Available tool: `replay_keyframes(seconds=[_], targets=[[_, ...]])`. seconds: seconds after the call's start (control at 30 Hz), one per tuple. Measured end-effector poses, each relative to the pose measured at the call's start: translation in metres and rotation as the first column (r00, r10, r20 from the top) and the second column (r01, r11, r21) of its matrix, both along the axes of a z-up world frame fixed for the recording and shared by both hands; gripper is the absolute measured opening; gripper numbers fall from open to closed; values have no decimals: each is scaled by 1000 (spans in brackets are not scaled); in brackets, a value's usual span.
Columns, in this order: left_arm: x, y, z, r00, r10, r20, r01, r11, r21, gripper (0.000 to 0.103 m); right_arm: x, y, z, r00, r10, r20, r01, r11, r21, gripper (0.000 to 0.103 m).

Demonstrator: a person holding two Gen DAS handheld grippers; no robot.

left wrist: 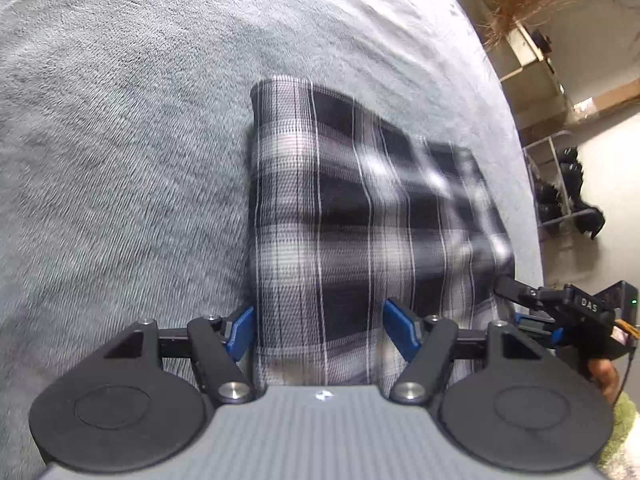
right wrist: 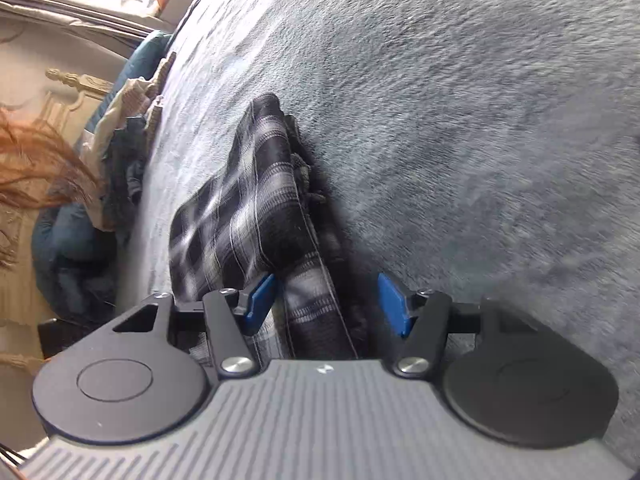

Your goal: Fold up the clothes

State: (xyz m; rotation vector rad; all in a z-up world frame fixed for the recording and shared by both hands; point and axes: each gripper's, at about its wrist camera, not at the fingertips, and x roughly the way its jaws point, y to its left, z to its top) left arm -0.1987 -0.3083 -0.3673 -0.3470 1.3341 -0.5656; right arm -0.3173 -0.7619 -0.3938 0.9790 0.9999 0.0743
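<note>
A black-and-white plaid garment [left wrist: 340, 208] lies folded on a grey fleece blanket [left wrist: 120, 140]. My left gripper [left wrist: 320, 330] is open, its blue pads on either side of the garment's near edge. In the right wrist view the same plaid garment [right wrist: 256, 216] lies folded with a thick layered edge. My right gripper [right wrist: 326, 306] is open with the cloth's near end between its pads, nearer the left pad. The right gripper also shows in the left wrist view [left wrist: 560, 312] at the garment's right corner.
The blanket [right wrist: 460, 120] covers a bed. A heap of other clothes [right wrist: 120, 140] lies at the bed's left edge in the right wrist view. A rack with dark items [left wrist: 568, 192] and boxes stand beyond the bed's right edge. Reddish hair hangs into both views.
</note>
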Motion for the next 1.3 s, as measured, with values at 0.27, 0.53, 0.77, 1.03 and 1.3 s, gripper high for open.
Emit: replay_keyframes(seconds=[0.27, 0.53, 0.77, 1.03, 1.3], targets=[[17, -3, -11, 1000, 14, 0, -14, 998, -68, 67, 57, -4, -10, 997, 43, 59, -51, 988, 142, 62], [5, 2, -19, 999, 16, -47, -21, 993, -112, 62, 53, 3, -11, 994, 100, 47, -108, 965, 238, 68], [29, -10, -30, 996, 69, -57, -76, 986, -146, 61, 52, 5, -16, 994, 109, 32, -113, 951, 288, 69], [21, -12, -35, 993, 63, -104, -81, 982, -172, 57, 71, 4, -19, 990, 116, 81, -136, 940, 313, 68], [31, -29, -47, 988, 99, -115, -117, 980, -163, 47, 58, 5, -28, 992, 114, 55, -126, 928, 352, 57]])
